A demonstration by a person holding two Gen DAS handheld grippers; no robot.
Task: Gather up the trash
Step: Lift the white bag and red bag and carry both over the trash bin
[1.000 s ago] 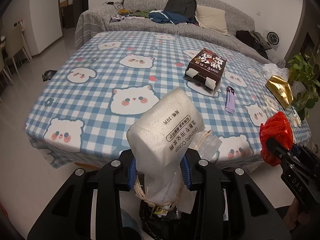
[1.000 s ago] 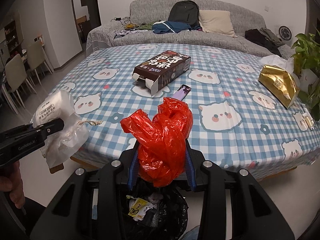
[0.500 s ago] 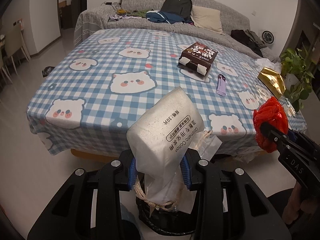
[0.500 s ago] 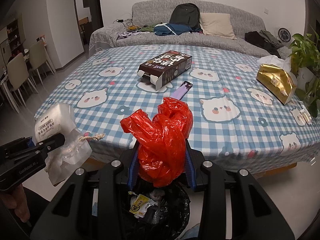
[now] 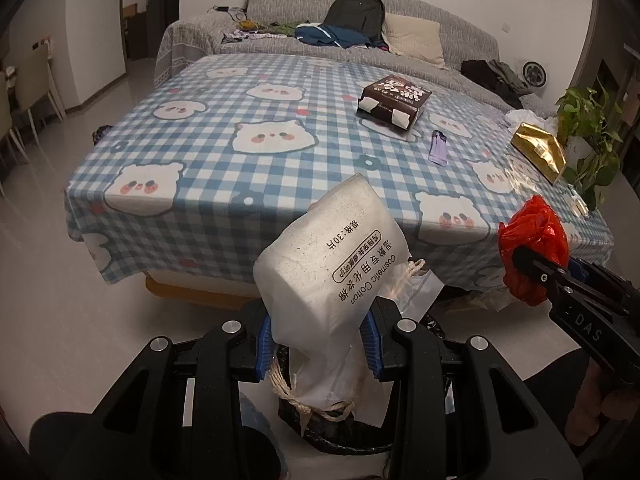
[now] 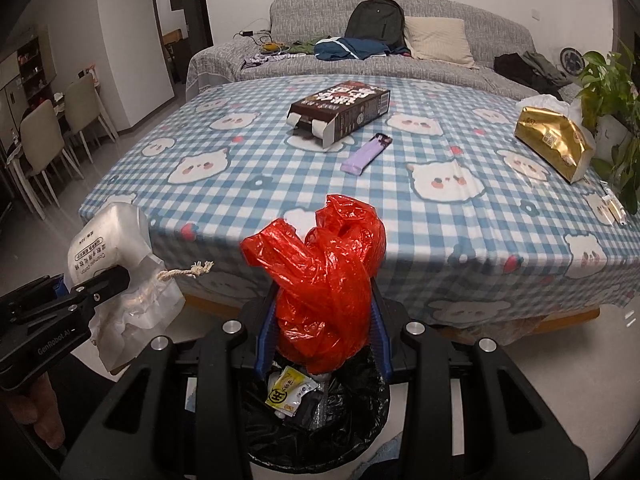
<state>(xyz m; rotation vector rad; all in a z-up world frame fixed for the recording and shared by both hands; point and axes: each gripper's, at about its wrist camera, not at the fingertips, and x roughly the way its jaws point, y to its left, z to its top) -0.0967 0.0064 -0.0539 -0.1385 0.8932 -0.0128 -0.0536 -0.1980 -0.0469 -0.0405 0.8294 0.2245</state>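
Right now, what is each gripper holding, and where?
Left gripper: cotton pad bag, clamped at its lower half. Right gripper: red plastic bag, pinched at its bunched bottom.

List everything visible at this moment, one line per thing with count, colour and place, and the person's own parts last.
cosmetic cotton bag: 1, white, in left gripper
plastic bag: 1, red, in right gripper
trash bin: 1, black liner, on the floor below both grippers
carton: 1, dark brown, open, on table
lighter: 1, purple, beside carton
foil pack: 1, gold, table's right edge
tablecloth: 1, blue checked
sofa: 1, grey, behind the table
backpack: 1, dark, on sofa
plant: 1, green, far right
left gripper: shut on cotton bag
right gripper: shut on plastic bag
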